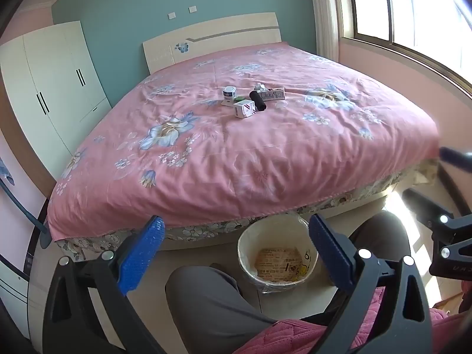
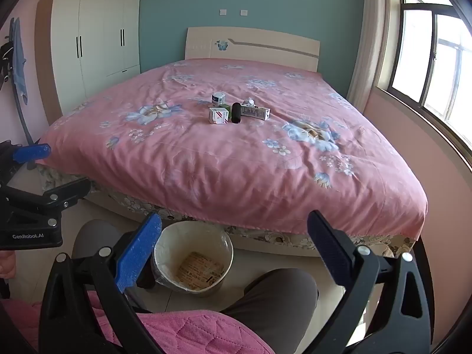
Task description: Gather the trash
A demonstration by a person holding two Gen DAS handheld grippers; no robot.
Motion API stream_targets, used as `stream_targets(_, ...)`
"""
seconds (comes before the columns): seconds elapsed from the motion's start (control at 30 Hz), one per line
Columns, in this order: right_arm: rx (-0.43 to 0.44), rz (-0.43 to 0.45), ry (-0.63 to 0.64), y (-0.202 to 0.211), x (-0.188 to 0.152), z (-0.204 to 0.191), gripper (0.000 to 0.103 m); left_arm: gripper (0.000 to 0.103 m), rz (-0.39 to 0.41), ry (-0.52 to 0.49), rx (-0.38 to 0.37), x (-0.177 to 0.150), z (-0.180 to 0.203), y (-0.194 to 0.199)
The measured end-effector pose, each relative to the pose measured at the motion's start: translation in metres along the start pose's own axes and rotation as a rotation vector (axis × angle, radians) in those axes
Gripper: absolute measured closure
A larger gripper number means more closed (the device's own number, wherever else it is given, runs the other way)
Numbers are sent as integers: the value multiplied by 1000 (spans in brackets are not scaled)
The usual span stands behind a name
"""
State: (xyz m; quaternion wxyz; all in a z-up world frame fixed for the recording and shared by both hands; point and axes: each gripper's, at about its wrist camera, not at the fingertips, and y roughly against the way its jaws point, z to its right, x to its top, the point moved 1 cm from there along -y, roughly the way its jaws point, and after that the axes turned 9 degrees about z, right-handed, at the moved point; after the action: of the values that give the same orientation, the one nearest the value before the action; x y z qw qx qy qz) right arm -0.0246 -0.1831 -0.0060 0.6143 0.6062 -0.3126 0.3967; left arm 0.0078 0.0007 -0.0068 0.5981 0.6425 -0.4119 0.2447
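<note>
Trash lies in a small cluster near the middle of the bed (image 2: 236, 159), on the pink floral cover: a white box (image 2: 218, 116), a round white tub (image 2: 218, 98) just behind it, a black cylinder (image 2: 236, 113) lying beside the box, a long printed carton (image 2: 255, 112) touching the cylinder, and a crumpled scrap (image 2: 249, 101) behind the carton. A lined waste bin (image 2: 165, 244) stands on the floor at the foot of the bed, between the person's knees, with printed paper at its bottom. Left gripper (image 1: 236, 250) is held above the bin, jaws spread wide, nothing between them. Right gripper (image 2: 234, 250) is likewise agape and empty, well apart from the trash.
</note>
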Motion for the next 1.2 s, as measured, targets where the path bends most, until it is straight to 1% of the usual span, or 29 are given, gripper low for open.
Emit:
stream_targets(0.27,0,-4,0,-1,0,0,7,4,6,-12,6,0,1,1)
stream_targets(1.2,-4,3,-1,1,3,4,7,4,0,-3,4,0,0,0)
